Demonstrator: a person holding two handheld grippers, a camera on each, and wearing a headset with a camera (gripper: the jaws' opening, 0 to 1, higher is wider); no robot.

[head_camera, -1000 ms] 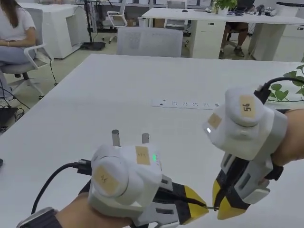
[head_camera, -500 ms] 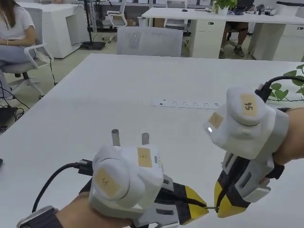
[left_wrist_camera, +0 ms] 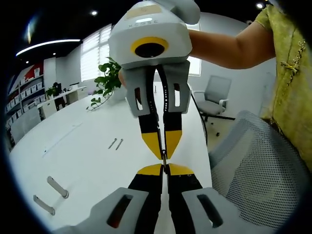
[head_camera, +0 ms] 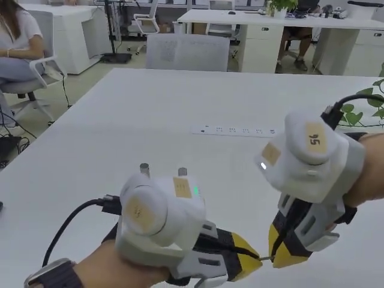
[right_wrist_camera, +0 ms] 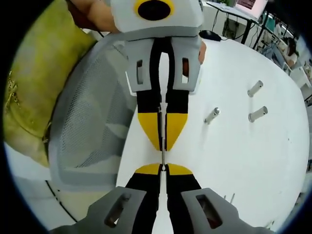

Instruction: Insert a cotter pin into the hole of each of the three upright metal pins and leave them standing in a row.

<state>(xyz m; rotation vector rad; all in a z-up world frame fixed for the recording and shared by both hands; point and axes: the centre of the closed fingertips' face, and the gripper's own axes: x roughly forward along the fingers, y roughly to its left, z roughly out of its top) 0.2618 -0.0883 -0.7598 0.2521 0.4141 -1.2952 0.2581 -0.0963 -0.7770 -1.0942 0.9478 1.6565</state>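
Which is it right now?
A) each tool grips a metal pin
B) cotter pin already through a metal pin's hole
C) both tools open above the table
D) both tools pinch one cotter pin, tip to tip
D: the left tool and right tool meet tip to tip, both shut on one thin cotter pin. The three metal pins stand apart on the table.

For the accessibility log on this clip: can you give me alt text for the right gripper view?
The right tool and the left tool meet tip to tip, both shut on a thin cotter pin. Beside them, three metal pins stand on a white table.
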